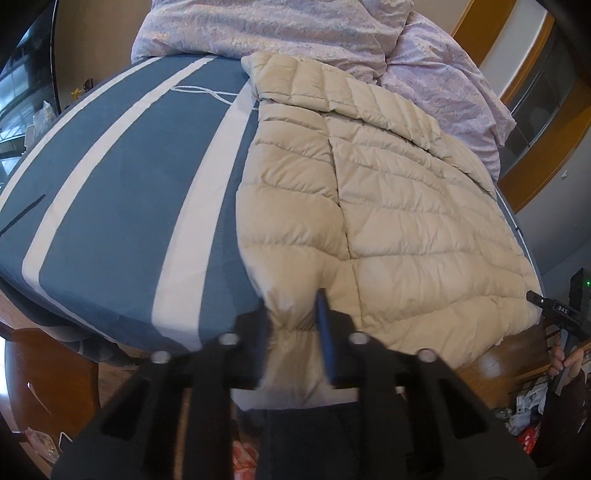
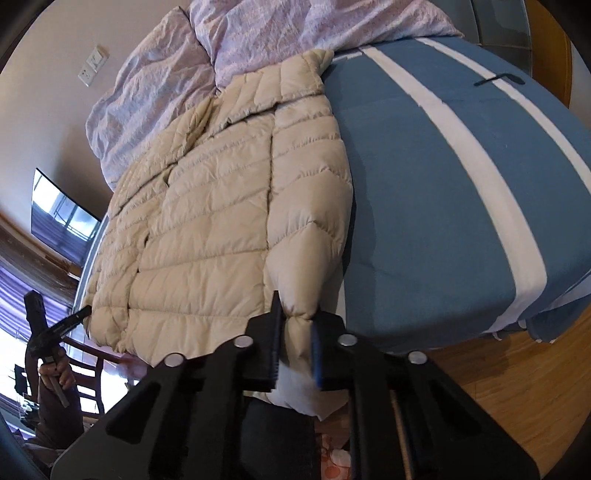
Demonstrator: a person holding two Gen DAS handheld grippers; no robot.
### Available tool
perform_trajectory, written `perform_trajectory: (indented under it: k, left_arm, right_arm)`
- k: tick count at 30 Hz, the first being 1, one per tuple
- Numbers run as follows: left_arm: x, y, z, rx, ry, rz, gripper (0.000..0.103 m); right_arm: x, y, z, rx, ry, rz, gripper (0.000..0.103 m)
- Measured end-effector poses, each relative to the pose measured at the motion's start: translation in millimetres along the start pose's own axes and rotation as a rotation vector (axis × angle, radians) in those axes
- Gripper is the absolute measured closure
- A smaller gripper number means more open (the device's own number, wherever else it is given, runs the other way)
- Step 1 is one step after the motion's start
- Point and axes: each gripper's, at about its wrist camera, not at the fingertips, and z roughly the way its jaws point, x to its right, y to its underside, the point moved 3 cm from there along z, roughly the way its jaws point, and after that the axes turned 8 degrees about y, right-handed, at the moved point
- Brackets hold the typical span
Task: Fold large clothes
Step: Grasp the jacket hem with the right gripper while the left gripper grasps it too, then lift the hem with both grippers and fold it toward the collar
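**Left gripper** (image 1: 295, 326): jaws narrow, pinched on a bunched fold of the jacket's near hem. Fabric bulges between the fingers and hangs below them.

**Right gripper** (image 2: 295, 334): jaws narrow, clamped on a similar gather of hem, at the side seam next to bare sheet.

**Down jacket** (image 1: 388, 206): beige, quilted, puffy. Lies flat on the bed, hem at the near edge, partly overhanging. The collar end is far off, touching the duvet. Long axis runs from the grippers away toward the collar. A sleeve appears folded across the far part.

**Bed sheet** (image 1: 122, 192): blue with white stripes, bare beside the jacket.

**Duvet** (image 1: 280, 33): lilac, heaped at the far end.

**Hazards, judged:**
- Each grip takes only a small pinch of slick, air-filled shell, which may slide free under the garment's weight.
- Uneven lifting by the two hands would skew the fold.
- Pulling toward the holder could drag the jacket off the bed edge.
- The loose sleeve may flop out.
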Motion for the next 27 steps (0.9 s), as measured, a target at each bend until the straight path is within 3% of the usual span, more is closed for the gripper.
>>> perform_trajectory:
  k: [6, 14, 27]
  left_arm:
    - [7, -11, -13, 0.032, -0.009, 0.019, 0.095]
    - [26, -55, -40, 0.137, -0.061, 0.075, 0.096]
    - [52, -172, -24, 0.249, -0.194, 0.114, 0.096]
  right_arm:
    - [-7, -21, -20, 0.081, 0.009, -0.003, 0.094]
    - [-30, -72, -36, 0.193, 0.040, -0.045, 0.095]
    - [-55, -185, 2, 0.292, 0.151, -0.050, 0.095]
